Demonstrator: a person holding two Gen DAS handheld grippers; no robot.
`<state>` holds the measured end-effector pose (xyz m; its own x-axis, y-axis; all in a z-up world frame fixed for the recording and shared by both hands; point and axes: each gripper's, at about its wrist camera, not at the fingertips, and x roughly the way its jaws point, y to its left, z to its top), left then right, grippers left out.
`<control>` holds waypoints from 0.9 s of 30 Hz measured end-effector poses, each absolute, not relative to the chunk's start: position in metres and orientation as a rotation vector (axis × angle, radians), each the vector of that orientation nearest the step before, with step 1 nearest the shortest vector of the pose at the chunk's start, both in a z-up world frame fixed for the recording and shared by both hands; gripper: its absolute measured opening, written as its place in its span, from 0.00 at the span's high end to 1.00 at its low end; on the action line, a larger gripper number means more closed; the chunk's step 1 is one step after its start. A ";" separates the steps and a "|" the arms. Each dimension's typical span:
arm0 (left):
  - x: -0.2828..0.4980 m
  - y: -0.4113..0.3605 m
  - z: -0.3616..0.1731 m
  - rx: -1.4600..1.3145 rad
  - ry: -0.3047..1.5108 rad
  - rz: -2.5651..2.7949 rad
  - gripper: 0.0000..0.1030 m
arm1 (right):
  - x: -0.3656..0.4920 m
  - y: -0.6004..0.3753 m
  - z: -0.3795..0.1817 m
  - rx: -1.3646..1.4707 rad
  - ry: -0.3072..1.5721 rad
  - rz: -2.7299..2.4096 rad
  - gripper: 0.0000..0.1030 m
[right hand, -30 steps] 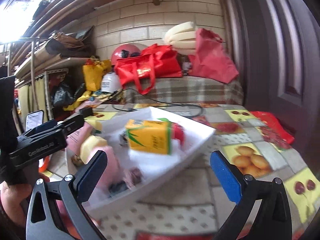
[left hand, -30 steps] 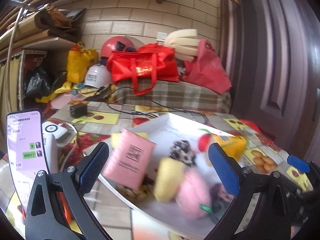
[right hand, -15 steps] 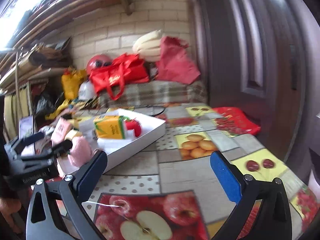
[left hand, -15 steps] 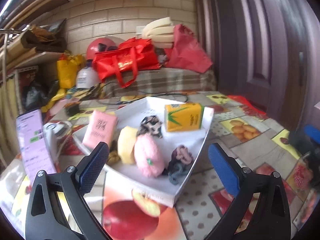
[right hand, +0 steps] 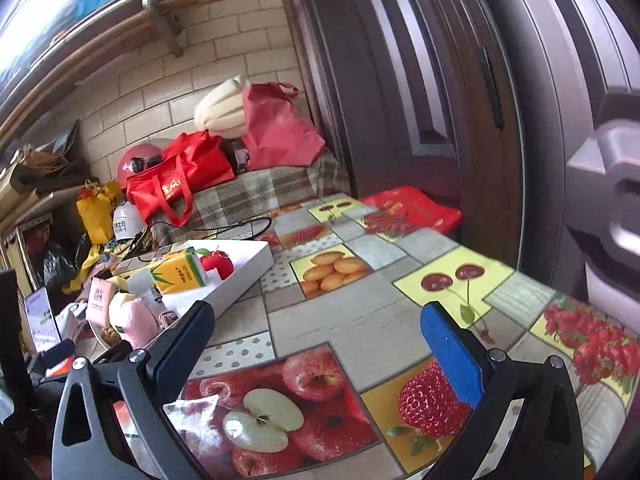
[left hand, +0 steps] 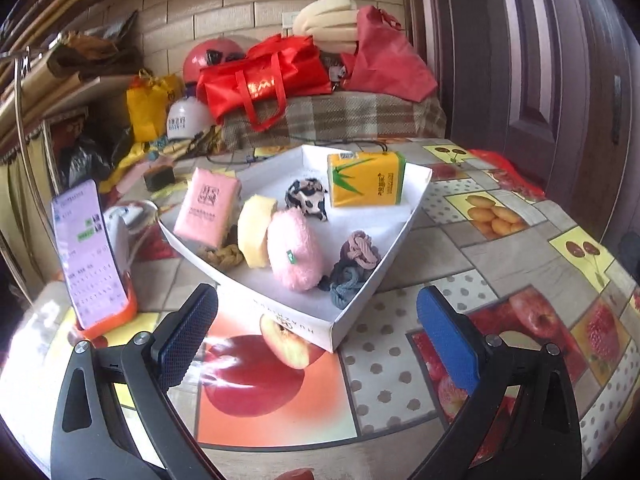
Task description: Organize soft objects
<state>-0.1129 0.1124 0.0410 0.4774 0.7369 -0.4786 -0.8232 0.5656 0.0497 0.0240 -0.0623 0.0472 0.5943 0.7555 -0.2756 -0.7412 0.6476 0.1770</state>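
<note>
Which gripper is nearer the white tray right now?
Left. The left gripper hangs open just in front of the white tray's near corner. The right gripper is open over the fruit-print tablecloth, with the tray off to its left.

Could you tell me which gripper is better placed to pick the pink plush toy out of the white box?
Left. The left gripper is open and faces the pink plush toy in the white box; the right gripper faces bare tablecloth.

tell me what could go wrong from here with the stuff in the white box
The pink fluffy plush touches the yellow sponge block and the grey-pink braided hair ties, so grabbing one may drag its neighbours. The shallow white cardboard box may slide. The upright phone beside it could topple.
</note>
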 end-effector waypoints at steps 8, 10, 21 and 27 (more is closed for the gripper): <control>-0.115 0.099 0.048 -0.112 0.446 0.976 0.02 | 0.031 -0.065 0.045 0.075 0.370 0.887 0.00; -0.115 0.099 0.049 -0.116 0.451 0.984 0.02 | 0.035 -0.066 0.044 0.092 0.389 0.883 0.00; -0.128 0.114 0.062 -0.134 0.420 1.045 0.02 | 0.030 -0.065 0.047 0.067 0.360 0.889 0.00; -0.133 0.119 0.064 -0.131 0.418 1.110 0.02 | 0.027 -0.064 0.048 0.060 0.344 0.886 0.00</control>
